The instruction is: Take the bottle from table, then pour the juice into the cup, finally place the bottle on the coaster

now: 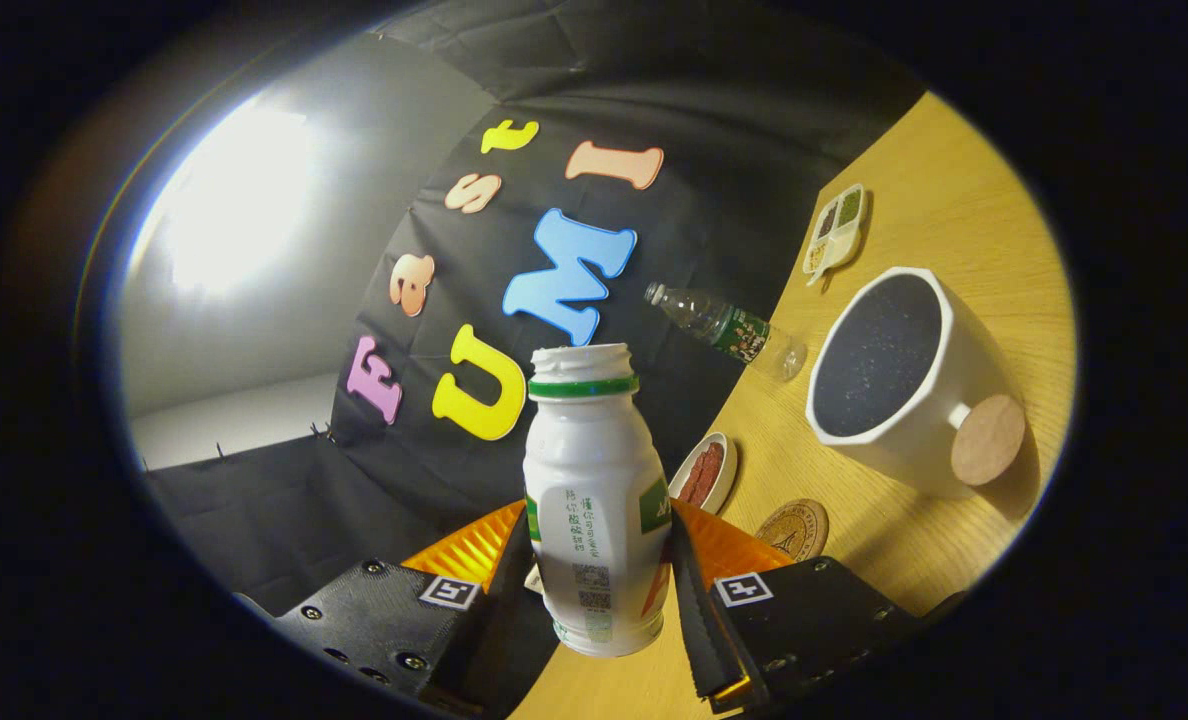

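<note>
The tongs (pixel 599 585) are clamped on a small white plastic juice bottle with a green ring below its open neck (pixel 594 500), both fingers pressing its lower body from either side. The whole scene sits rolled to one side around it, so the bottle looks lifted clear of the yellow wooden table (pixel 954 210) and beginning to tip, though I cannot tell how far off the surface it is.

The white ceramic cup with a dark speckled interior and a round cork-tipped handle (pixel 909 365) stands on the table beyond the tongs, well apart from the bottle's mouth. The round brown coaster with an embossed design (pixel 792 528) lies just beside the tongs, between them and the cup. Further off are a clear plastic water bottle lying on its side (pixel 726 330), a small white dish of reddish food (pixel 706 472) and a white divided tray of dark grains (pixel 834 232).

The take seems done; the pour is in hand. The next move calls for carrying the open neck over the cup's rim before tilting further, or juice will land on the table.
</note>
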Tool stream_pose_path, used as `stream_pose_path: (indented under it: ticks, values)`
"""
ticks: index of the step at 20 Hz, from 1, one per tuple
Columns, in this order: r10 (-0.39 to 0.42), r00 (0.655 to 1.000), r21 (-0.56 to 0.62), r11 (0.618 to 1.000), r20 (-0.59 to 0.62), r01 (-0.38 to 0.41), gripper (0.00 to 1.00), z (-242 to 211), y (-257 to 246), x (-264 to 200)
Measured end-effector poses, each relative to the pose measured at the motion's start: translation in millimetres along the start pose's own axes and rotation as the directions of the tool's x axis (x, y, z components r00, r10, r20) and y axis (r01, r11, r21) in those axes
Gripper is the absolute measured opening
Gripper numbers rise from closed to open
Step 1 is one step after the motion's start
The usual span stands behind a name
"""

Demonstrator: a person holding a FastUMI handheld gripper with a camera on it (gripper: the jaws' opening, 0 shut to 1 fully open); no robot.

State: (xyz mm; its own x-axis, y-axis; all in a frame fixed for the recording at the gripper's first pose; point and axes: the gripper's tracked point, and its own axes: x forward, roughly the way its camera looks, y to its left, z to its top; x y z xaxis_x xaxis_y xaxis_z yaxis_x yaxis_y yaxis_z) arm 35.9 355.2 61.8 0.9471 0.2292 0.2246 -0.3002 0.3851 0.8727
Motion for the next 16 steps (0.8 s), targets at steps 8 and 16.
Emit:
stream_pose_path:
  ticks: [8,16]
  values:
    - [-0.027,0.998,0.201,0.980,0.061,0.015,0.70,15.8,-12.5,-3.0]
    - [-0.035,0.995,0.338,0.941,0.092,0.002,0.70,19.4,-12.8,-0.7]
